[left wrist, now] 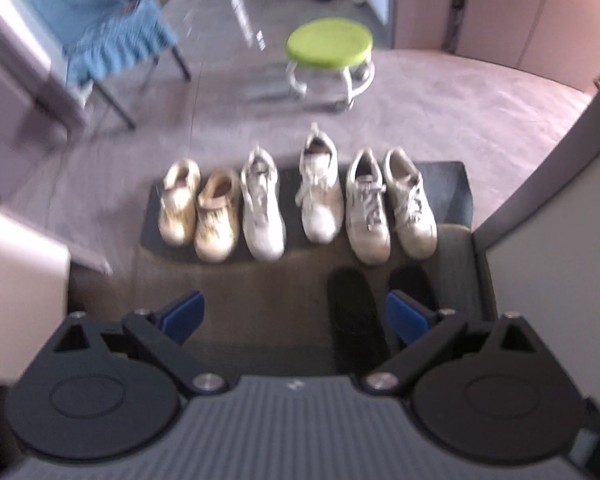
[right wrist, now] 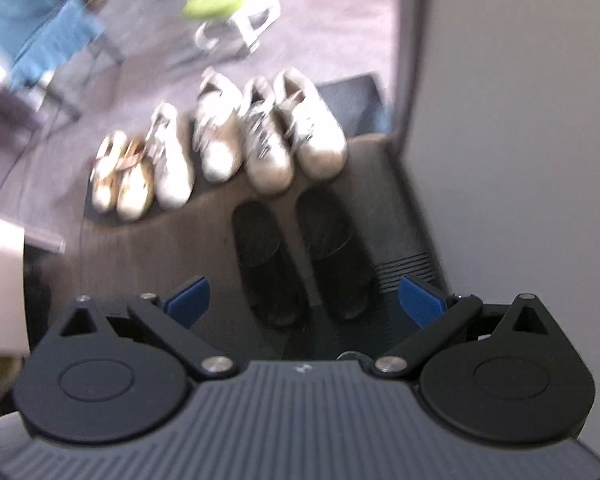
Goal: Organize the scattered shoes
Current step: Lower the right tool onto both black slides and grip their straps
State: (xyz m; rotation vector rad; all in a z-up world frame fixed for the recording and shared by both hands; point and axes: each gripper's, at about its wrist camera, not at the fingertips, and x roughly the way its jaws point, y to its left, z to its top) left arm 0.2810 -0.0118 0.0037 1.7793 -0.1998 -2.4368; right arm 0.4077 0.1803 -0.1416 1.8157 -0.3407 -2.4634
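Several shoes stand in a row on a dark mat [left wrist: 448, 184]: a tan pair [left wrist: 198, 210] at the left, two white sneakers [left wrist: 262, 208] in the middle with a gap between them, and a white pair [left wrist: 392, 204] at the right. A pair of black slippers [right wrist: 300, 256] lies nearer, on the dark floor. The row also shows in the right wrist view [right wrist: 220, 144]. My left gripper [left wrist: 294, 318] is open and empty, held back from the row. My right gripper [right wrist: 304, 300] is open and empty, just over the black slippers' near ends.
A green round stool [left wrist: 330, 46] stands beyond the shoes on the grey carpet. A chair with a blue cover [left wrist: 100, 28] is at the back left. A grey wall or door panel [right wrist: 520, 120] is close on the right. A pale cabinet edge [left wrist: 16, 288] is at the left.
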